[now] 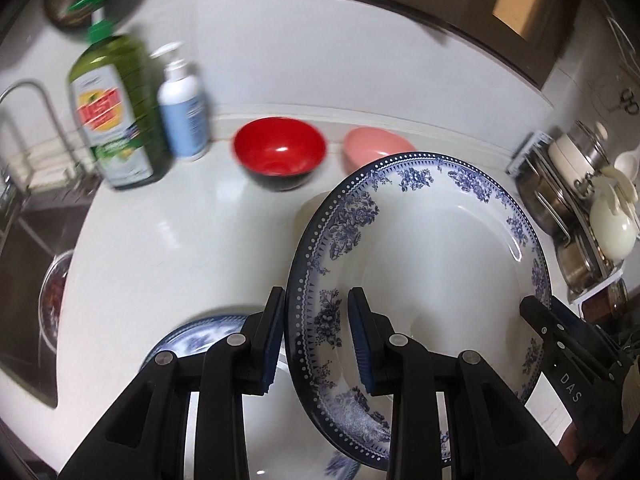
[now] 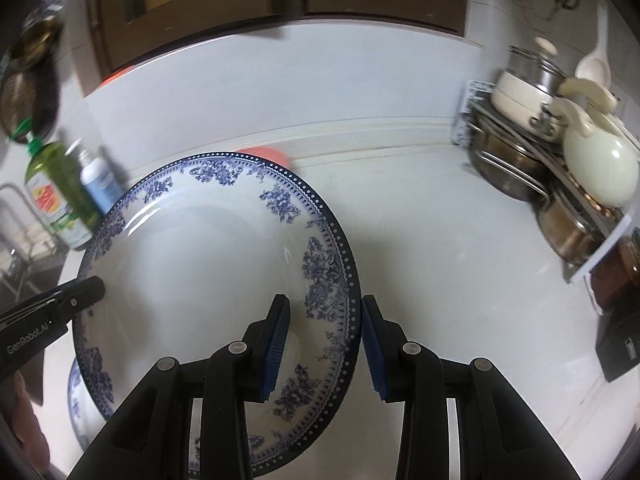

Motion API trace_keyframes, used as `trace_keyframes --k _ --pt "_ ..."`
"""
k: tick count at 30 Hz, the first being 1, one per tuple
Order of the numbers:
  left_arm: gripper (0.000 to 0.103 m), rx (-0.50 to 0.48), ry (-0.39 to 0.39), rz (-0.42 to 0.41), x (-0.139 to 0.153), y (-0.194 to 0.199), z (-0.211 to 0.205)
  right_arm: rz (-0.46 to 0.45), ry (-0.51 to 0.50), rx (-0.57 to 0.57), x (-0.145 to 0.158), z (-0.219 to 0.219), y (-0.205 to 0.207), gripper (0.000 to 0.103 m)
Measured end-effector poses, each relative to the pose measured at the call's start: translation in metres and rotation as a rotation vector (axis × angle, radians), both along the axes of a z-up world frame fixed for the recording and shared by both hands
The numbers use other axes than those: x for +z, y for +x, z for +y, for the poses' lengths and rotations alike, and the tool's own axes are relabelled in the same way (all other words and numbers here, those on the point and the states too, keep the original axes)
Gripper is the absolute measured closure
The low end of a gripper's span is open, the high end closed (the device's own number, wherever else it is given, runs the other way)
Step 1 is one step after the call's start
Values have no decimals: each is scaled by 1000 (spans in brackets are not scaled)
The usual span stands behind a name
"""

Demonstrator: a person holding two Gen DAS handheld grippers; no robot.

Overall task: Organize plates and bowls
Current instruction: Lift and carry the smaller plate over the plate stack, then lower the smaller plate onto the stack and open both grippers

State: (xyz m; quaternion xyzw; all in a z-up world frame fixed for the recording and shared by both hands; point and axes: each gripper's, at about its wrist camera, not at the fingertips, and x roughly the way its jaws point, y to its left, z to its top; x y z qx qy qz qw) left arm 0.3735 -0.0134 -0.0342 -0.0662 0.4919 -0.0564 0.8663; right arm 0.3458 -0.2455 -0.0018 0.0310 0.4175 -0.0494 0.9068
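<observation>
Two grippers hold one blue-and-white plate [image 1: 432, 264] between them, lifted and tilted above the white counter [image 1: 168, 248]. The left gripper [image 1: 316, 344] straddles the plate's left rim, one blue pad on the outer side and one on the inner face; the pads look pressed to the rim. The right gripper [image 2: 325, 350] brackets the opposite rim in the same way, its pads close against the plate [image 2: 208, 280] on both sides. In each wrist view the other gripper's black finger shows at the far edge of the plate.

Under the held plate, near the counter's front edge, lies a second plate with a blue pattern [image 1: 192, 340], partly hidden by the fingers. A red bowl [image 1: 279, 157] and a pink bowl [image 1: 376, 148] stand side by side along the back edge of the counter, just beyond the lifted plate's far rim. Left of them, at the back left corner beside the sink [image 1: 28, 264], stand a green detergent bottle [image 1: 116, 116] and a white pump bottle [image 1: 182, 108], close together.

At the counter's right edge a rack of steel pots [image 2: 532, 168] carries a cream kettle [image 2: 600, 168]. Between that rack and the plate, the right wrist view shows a wide bare stretch of counter [image 2: 460, 280] running from the back edge to the front.
</observation>
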Motion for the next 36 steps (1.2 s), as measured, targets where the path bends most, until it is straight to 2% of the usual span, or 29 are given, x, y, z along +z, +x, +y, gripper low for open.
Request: trace_keyframes --k 17,26,36 --pt "71 196 25 51 -10 -64 113 39 1 236 -21 114 -19 66" --pt "71 208 40 110 -30 -80 129 131 18 296 -47 144 -27 66" --pt "71 190 42 194 -60 -86 129 218 -1 299 -73 146 -39 66"
